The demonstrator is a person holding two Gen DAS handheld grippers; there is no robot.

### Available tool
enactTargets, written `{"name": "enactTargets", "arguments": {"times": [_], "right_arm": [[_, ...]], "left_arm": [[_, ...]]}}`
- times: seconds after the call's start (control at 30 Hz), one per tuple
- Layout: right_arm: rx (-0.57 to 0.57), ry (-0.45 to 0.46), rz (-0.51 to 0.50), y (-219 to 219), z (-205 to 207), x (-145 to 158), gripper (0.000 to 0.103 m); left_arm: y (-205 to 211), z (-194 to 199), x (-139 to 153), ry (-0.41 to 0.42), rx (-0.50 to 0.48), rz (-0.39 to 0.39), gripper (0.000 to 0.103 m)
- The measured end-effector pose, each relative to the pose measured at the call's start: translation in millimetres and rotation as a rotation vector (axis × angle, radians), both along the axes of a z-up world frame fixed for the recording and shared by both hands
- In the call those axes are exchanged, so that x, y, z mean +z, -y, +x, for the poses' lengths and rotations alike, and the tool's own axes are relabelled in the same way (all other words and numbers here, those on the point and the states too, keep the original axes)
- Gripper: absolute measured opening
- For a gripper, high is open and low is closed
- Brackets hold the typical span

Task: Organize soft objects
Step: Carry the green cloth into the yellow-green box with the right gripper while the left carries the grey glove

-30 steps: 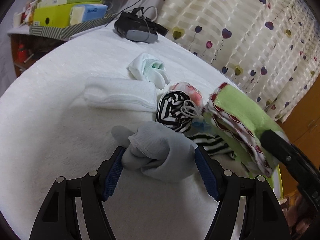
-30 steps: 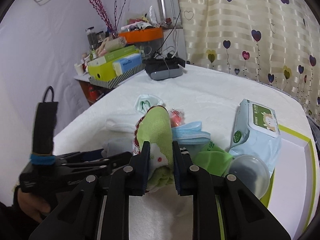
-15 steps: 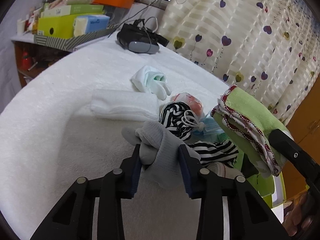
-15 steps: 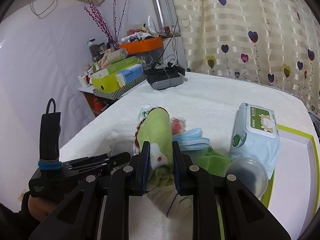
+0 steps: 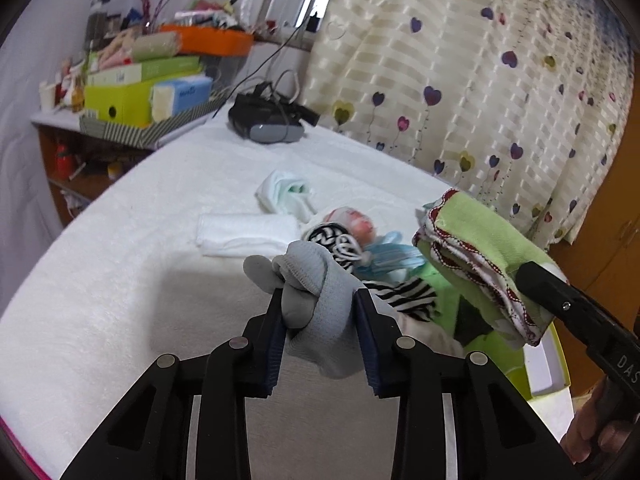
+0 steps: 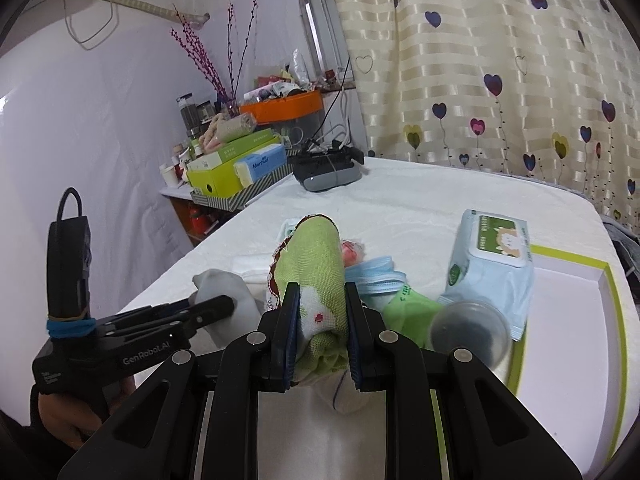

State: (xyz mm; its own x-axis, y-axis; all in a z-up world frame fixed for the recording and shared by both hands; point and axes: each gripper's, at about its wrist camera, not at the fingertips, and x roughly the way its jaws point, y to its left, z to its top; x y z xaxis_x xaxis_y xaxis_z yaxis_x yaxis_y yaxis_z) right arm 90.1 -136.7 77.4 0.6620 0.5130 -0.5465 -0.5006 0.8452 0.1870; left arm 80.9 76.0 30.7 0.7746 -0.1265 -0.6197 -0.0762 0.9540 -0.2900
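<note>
My left gripper [image 5: 318,300] is shut on a grey sock [image 5: 320,292] and holds it above the white table cover. My right gripper [image 6: 320,300] is shut on a green cloth with red stitched edge [image 6: 316,264], lifted off the table; the cloth also shows in the left wrist view [image 5: 476,252]. Below lie a black-and-white striped sock [image 5: 336,240], a blue face mask [image 5: 388,258], a folded white towel [image 5: 244,234] and a small white-mint sock bundle [image 5: 286,196]. The grey sock shows in the right wrist view [image 6: 224,292].
A wet-wipes pack [image 6: 492,256] and a clear round lid [image 6: 468,330] lie by a white tray with a green rim [image 6: 612,300]. A green cloth [image 6: 412,310] lies beside the mask. A black headset [image 5: 264,120] and a cluttered shelf [image 5: 140,92] stand at the back.
My left gripper closed on the grey sock and lifted it off the table. My right gripper kept hold of the green cloth and rose a little.
</note>
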Motion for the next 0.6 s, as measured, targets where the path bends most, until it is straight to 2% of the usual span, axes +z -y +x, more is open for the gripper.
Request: {"name": "enactTargets", "arguments": {"times": [0.23,0.6], "right_arm": [[-0.060,0.017,0.032,35.7,-13.7,5.6,0.021],[-0.204,0.007,0.092,116.0,-23.1,-0.3,0.022]], "left_arm": [[31.9,-10.9,21.5,0.044,-0.056,0.043,0.032],[107.8,-11.9,40.3,0.081,-0.195,0.085,0.032]]}}
